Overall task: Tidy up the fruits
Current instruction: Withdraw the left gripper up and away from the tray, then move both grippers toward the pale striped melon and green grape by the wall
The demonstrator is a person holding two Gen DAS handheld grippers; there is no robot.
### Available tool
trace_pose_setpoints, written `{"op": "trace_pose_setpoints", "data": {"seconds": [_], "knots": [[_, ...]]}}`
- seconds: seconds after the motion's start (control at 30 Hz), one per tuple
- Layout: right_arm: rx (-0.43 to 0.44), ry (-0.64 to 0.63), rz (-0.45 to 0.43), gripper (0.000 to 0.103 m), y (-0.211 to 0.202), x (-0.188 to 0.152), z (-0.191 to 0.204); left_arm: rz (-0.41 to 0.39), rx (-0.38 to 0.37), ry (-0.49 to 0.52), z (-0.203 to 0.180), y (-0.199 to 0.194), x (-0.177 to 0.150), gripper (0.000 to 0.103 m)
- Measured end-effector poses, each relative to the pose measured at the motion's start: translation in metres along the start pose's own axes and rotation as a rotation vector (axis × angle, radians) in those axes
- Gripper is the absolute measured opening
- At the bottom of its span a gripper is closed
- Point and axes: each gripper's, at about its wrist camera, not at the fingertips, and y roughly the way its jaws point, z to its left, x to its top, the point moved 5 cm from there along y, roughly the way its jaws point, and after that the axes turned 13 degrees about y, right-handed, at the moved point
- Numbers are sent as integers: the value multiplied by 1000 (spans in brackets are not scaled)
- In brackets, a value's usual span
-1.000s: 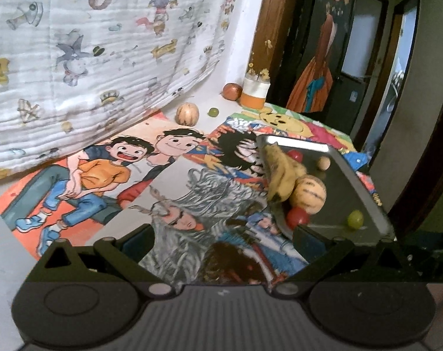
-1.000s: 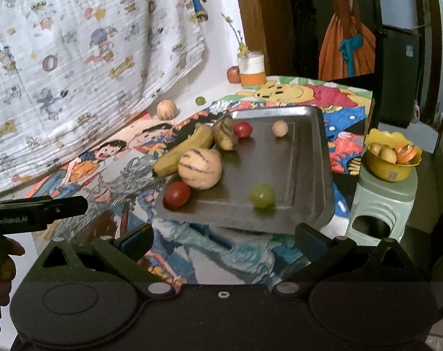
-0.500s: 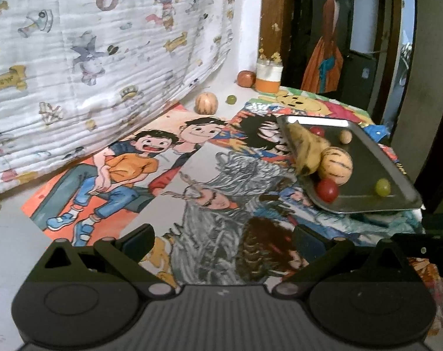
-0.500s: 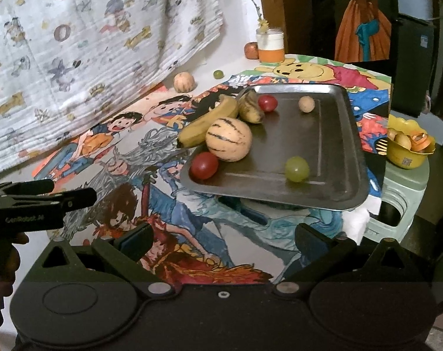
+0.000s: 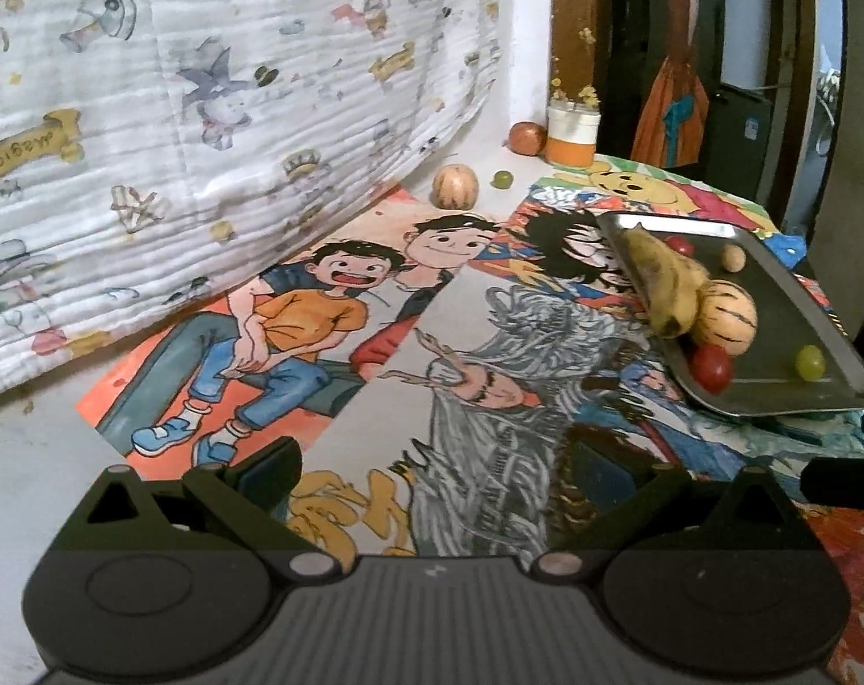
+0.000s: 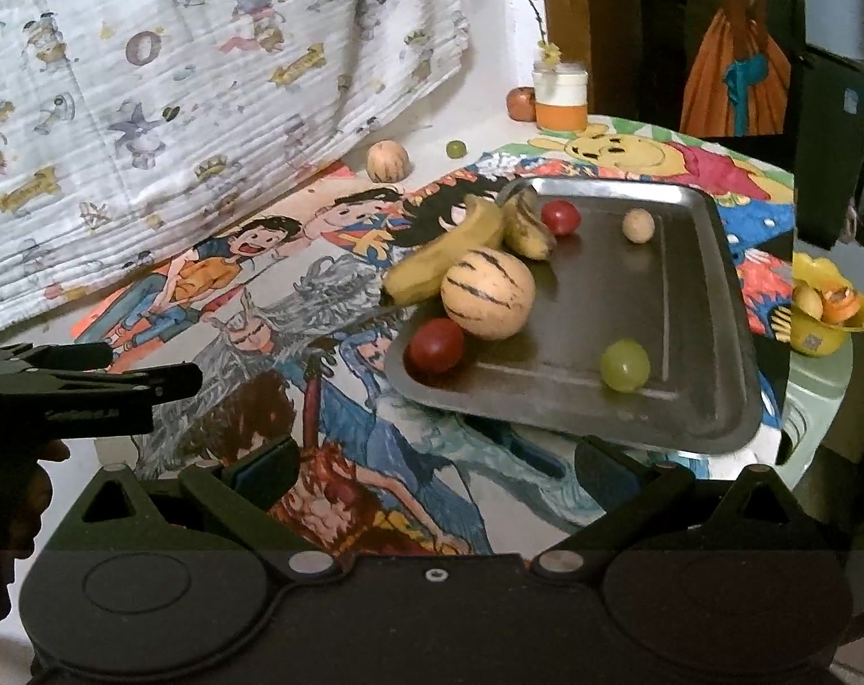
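Cartoon posters cover the table, with a printed blanket hung behind. From the left wrist view, the left gripper spreads wide, empty, touching nothing; a striped melon, a green grape and a reddish fruit lie loose ahead toward the table's far edge, well apart from it.

Right wrist view: the right gripper is likewise spread and empty, just short of the metal tray's near rim. Inside lie bananas, a striped melon, two red fruits and a grape. Judging by position, the left gripper is nearer the loose fruit.
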Motion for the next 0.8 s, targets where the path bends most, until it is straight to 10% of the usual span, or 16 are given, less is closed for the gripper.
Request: {"op": "trace_pose_setpoints", "data": {"seconds": [0.4,0.8], "knots": [[45,-125,-115,102,8,74,9,-3,55,-20,28,28,29,103],[108,-93,-177,102,58,242,17,-124,79,-20,32,78,119,103]]}}
